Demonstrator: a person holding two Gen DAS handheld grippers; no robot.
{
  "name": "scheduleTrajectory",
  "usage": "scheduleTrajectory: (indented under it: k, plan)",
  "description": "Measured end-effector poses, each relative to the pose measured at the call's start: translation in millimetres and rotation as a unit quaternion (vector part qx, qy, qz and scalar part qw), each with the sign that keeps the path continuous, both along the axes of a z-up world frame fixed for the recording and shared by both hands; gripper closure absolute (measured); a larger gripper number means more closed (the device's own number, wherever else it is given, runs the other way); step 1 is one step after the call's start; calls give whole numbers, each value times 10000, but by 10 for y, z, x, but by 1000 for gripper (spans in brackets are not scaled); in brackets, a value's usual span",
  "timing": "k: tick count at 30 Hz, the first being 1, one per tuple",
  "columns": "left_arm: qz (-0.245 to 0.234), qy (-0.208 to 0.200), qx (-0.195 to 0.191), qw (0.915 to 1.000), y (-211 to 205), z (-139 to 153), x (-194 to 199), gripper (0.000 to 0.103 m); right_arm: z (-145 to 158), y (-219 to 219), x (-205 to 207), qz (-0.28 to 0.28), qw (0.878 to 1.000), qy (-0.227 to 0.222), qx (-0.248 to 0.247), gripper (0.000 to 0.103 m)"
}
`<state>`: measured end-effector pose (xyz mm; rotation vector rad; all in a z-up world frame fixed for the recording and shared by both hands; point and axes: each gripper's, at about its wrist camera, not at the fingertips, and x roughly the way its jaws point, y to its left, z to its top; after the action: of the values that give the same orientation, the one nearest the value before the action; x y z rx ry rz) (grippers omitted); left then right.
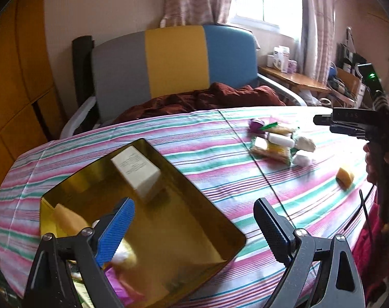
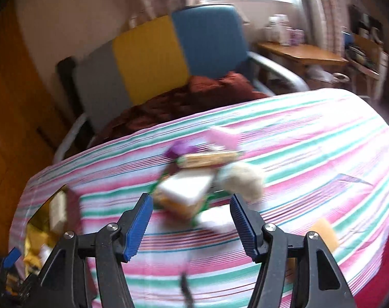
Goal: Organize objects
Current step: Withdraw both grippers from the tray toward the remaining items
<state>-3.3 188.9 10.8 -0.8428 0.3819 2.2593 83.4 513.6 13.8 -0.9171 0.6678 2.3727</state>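
A gold metal tin lies open on the striped tablecloth, with a cream box and small packets inside. My left gripper is open and empty, hovering over the tin's near right corner. A pile of snack packets lies further right, with a yellow block apart from it. In the right wrist view my right gripper is open and empty just in front of the same pile. The yellow block lies to its right. The tin shows at the far left.
A chair with grey, yellow and blue back holds a dark red cloth behind the table. A wooden side table with bottles stands by the window. A wooden wardrobe is at the left.
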Motion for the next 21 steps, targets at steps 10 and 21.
scheduleTrajectory:
  k: [10, 21]
  plan:
    - [-485, -150, -231, 9984, 496, -141, 110, 9, -285, 581, 359, -1069, 9906, 262, -812, 38]
    - [-967, -718, -231, 9924, 1001, -282, 119, 10, -397, 773, 568, -1513, 9773, 476, -1406, 38]
